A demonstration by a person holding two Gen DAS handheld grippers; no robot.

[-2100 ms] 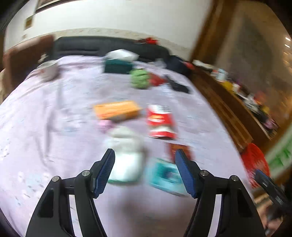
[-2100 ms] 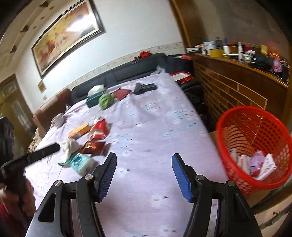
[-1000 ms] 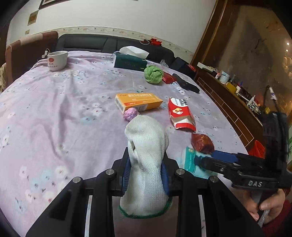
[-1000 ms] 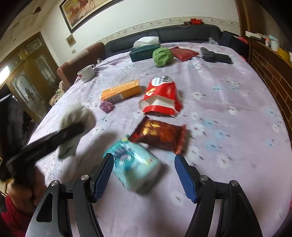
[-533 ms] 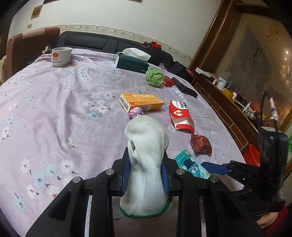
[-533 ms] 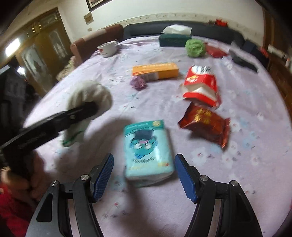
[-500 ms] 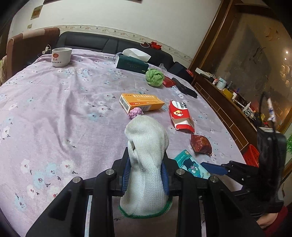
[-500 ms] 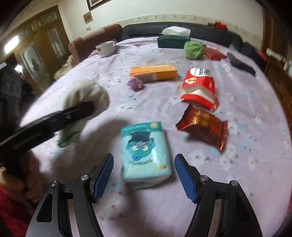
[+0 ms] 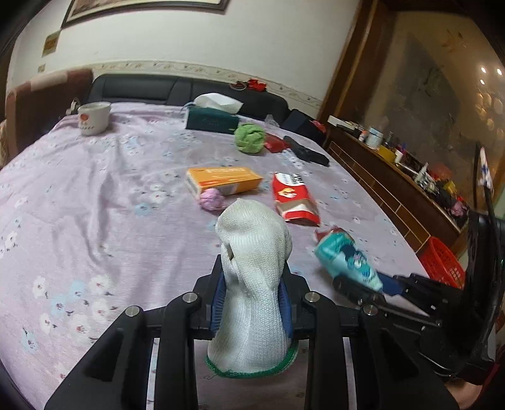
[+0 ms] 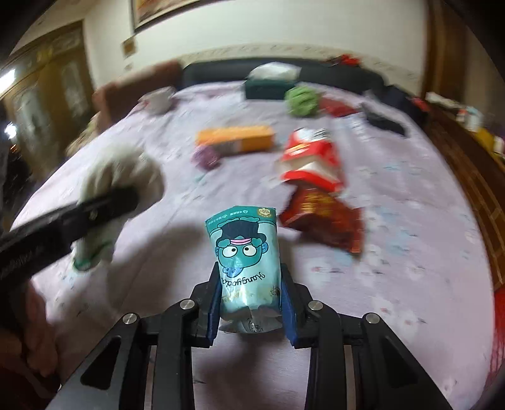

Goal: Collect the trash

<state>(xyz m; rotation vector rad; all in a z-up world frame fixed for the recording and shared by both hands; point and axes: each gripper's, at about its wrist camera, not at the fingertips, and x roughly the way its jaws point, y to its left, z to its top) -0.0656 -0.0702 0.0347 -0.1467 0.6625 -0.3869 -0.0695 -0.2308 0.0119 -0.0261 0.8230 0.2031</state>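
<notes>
The lilac flowered table cloth (image 9: 94,195) spreads under me, a red basket (image 9: 443,263) off its right edge. My left gripper (image 9: 252,293) clenches a white knit glove (image 9: 252,277) above the cloth; my right gripper (image 10: 249,293) grips a teal tissue pack (image 10: 246,252), lifted near the dark red wrapper (image 10: 325,214)

White wall (image 9: 189,41), framed picture (image 9: 142,8), black sofa (image 9: 132,90), wooden sideboard (image 9: 394,189), possibly glazed doors (image 10: 47,91).

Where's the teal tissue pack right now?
The teal tissue pack is clamped in the right gripper, lifted above the purple tablecloth, just ahead of the dark red snack bag.
</notes>
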